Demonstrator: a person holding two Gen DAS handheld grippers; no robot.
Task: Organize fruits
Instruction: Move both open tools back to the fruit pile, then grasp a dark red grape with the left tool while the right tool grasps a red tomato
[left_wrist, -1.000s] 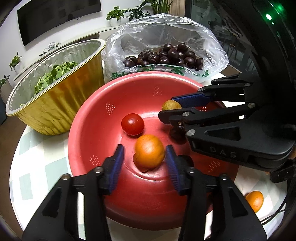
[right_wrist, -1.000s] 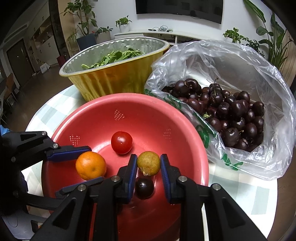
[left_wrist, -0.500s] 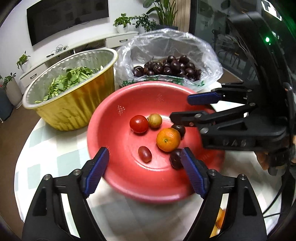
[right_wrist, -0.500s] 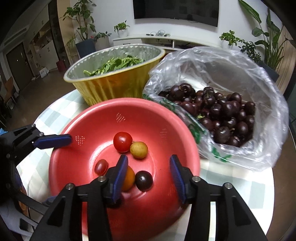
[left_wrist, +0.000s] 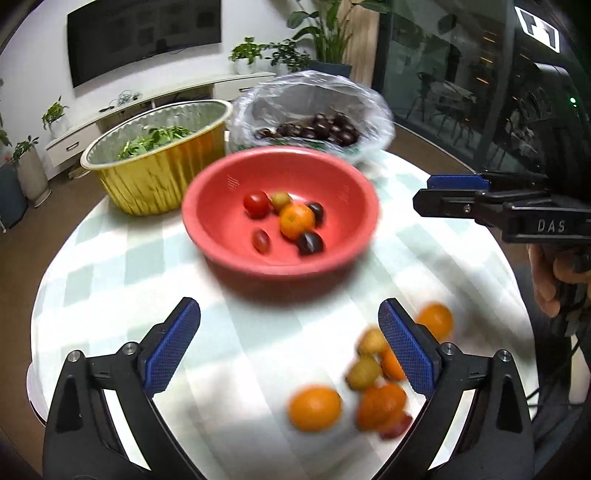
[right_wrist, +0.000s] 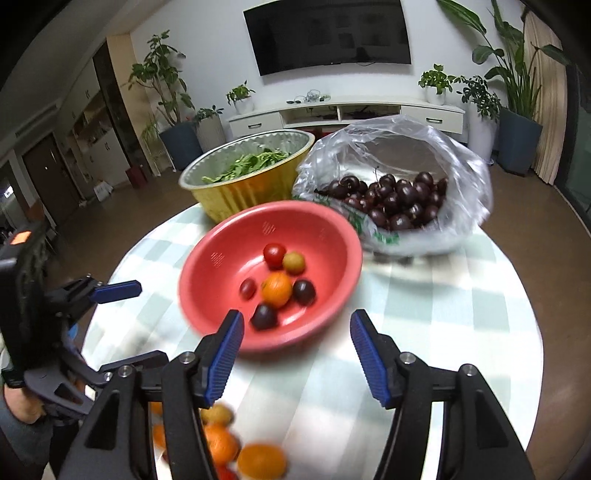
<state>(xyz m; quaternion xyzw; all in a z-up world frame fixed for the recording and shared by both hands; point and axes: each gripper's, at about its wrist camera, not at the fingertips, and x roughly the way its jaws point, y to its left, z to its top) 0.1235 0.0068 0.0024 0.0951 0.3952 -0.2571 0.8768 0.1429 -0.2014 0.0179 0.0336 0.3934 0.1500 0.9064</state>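
Both grippers, left (left_wrist: 289, 345) and right (right_wrist: 296, 353), are hanging empty with jaws just opened, their fruits now lying in the red bowl (left_wrist: 218, 236), loose fruit (left_wrist: 376, 391) waiting on the surface.

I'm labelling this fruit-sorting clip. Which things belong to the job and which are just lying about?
Job:
red bowl with fruit in it
loose fruit on the table
left gripper, right gripper, both open and empty

Lying about:
gold tub of greens
bag of cherries
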